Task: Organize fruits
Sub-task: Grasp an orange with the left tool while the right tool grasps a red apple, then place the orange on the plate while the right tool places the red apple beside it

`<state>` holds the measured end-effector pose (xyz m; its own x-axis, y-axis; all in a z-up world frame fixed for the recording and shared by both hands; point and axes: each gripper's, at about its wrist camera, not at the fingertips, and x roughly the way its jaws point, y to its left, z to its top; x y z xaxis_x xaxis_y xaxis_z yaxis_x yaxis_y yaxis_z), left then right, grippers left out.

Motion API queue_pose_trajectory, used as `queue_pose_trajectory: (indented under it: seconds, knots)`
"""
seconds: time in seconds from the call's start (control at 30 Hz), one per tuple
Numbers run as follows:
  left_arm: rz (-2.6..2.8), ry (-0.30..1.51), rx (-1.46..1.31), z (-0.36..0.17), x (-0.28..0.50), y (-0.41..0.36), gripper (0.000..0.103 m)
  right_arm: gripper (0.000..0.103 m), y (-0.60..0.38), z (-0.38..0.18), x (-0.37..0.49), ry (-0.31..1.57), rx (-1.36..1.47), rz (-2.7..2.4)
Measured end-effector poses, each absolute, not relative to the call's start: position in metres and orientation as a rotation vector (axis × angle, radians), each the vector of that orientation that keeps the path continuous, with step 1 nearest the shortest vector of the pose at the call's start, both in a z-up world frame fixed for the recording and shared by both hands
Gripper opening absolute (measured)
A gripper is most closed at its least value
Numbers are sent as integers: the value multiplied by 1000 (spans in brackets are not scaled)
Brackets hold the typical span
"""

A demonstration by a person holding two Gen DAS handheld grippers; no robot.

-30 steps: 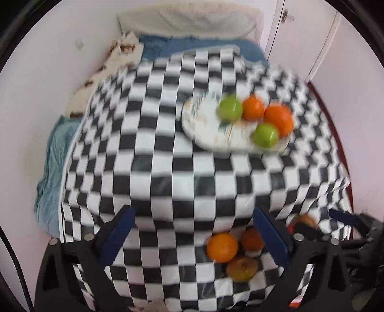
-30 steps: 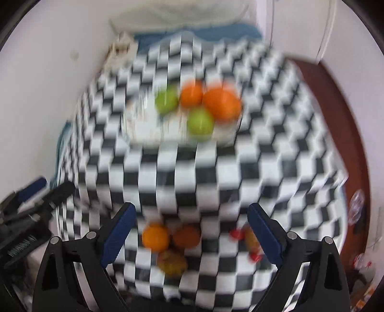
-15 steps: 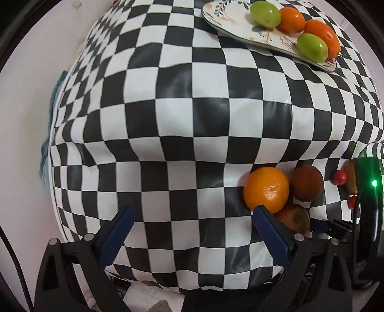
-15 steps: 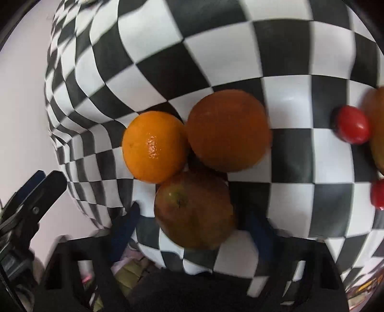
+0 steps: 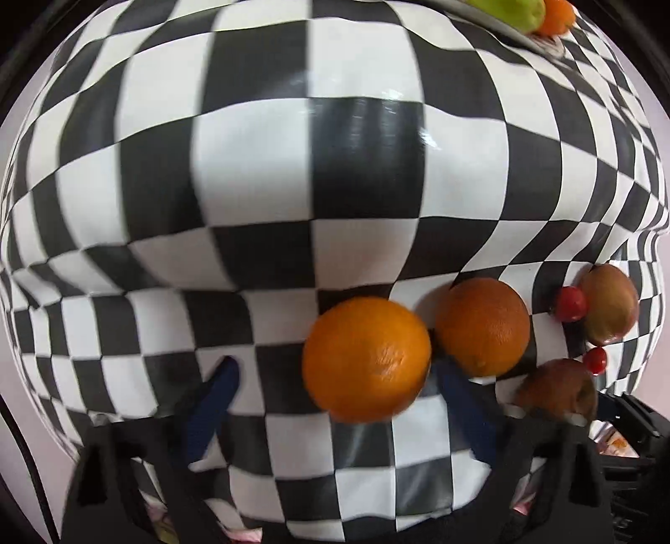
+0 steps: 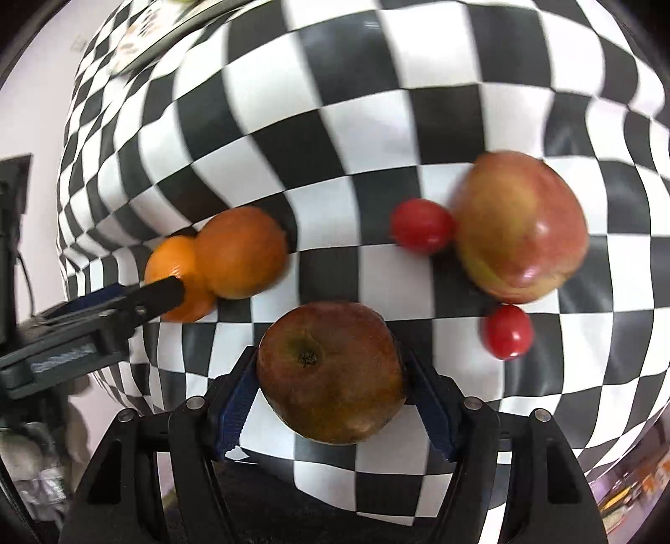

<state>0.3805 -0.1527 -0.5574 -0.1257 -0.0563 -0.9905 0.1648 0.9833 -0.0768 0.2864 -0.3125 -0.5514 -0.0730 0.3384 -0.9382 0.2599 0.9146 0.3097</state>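
Note:
My right gripper [image 6: 331, 401] has its blue pads against both sides of a dark brown-red apple [image 6: 331, 372] on the checkered table. A larger red-yellow apple [image 6: 519, 228] and two red cherry tomatoes [image 6: 421, 226] [image 6: 507, 332] lie to its right. My left gripper [image 5: 335, 406] is open around a bright orange [image 5: 366, 360]; its right pad sits between that orange and a darker orange [image 5: 481, 326]. The left gripper also shows in the right wrist view [image 6: 125, 305].
A white plate [image 5: 540, 39] with green and orange fruit sits at the far side of the checkered tablecloth [image 5: 293, 188]. The table's near edge lies just below both grippers. The plate's rim shows in the right wrist view [image 6: 138, 46].
Both grippers have dropped down close to the fruit at the near edge. The right one has closed in on the dark apple. The left one has come around the bright orange.

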Motion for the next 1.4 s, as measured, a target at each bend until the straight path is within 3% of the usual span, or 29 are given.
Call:
queue_pose_trajectory:
  seconds: [0.07,0.77,1.13,1.4]
  knots:
    - [-236,1687,34,-559,377,-156,61,72,-316,-553,285,1659,484,63]
    - [-224,1667,96,-559,344,-158,60,72,-323,-556,291,1655,517,60]
    - [-290,1521,-66,-462,361,-131,60,72,-342,-483,321,1483,570,103]
    - [-270,1373,-38,-394,490,-117,60,72,-332,-427,419,1286,547,135]
